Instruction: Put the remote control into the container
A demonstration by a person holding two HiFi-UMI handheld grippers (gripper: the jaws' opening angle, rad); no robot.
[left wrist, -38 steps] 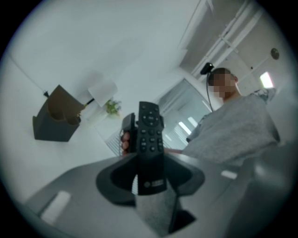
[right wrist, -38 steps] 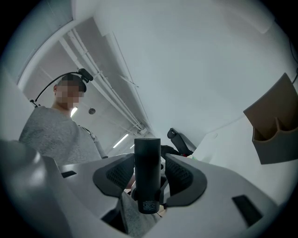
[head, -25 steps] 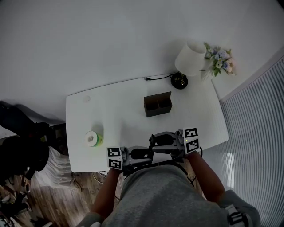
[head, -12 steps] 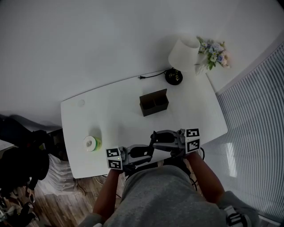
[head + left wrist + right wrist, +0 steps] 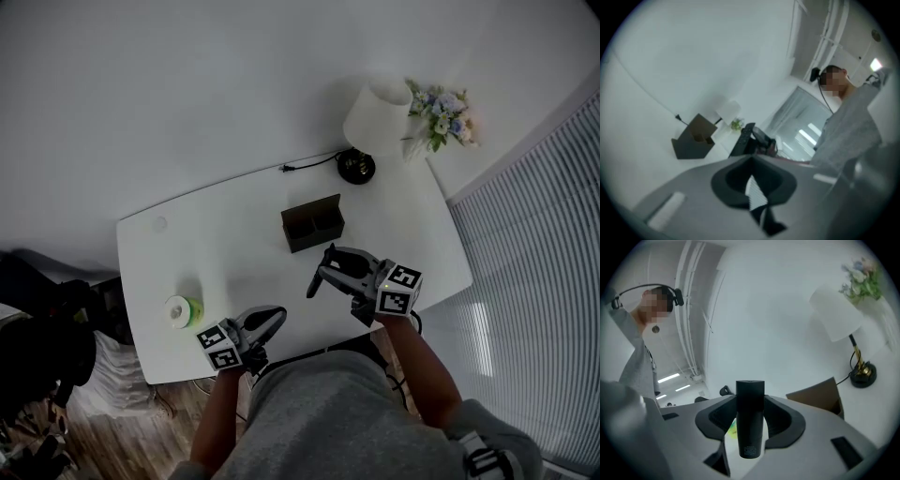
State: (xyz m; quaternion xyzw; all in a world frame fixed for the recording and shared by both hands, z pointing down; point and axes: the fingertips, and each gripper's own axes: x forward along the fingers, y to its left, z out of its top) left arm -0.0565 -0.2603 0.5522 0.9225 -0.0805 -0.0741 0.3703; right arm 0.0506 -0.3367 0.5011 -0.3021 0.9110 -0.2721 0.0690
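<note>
A black remote control (image 5: 750, 418) stands on end between the jaws of my right gripper (image 5: 750, 425), which is shut on it. In the head view the remote (image 5: 314, 284) hangs over the white table (image 5: 225, 244), just in front of the dark two-compartment container (image 5: 312, 223). That container (image 5: 820, 397) shows to the right of the remote in the right gripper view. My left gripper (image 5: 277, 314) is near the table's front edge, to the left of the remote and apart from it. Its jaws have just been closing and now stand shut with nothing between them (image 5: 751, 165).
A green tape roll (image 5: 183, 311) lies at the table's left front. A lamp (image 5: 370, 122) with a dark base (image 5: 356, 167) and a cord stands at the back right, beside a bunch of flowers (image 5: 436, 112). Slatted blinds (image 5: 534, 281) run along the right.
My right gripper has carried the remote away from the front edge toward the container. The left gripper has drawn back to the left, away from the remote, and its jaws have shut.
</note>
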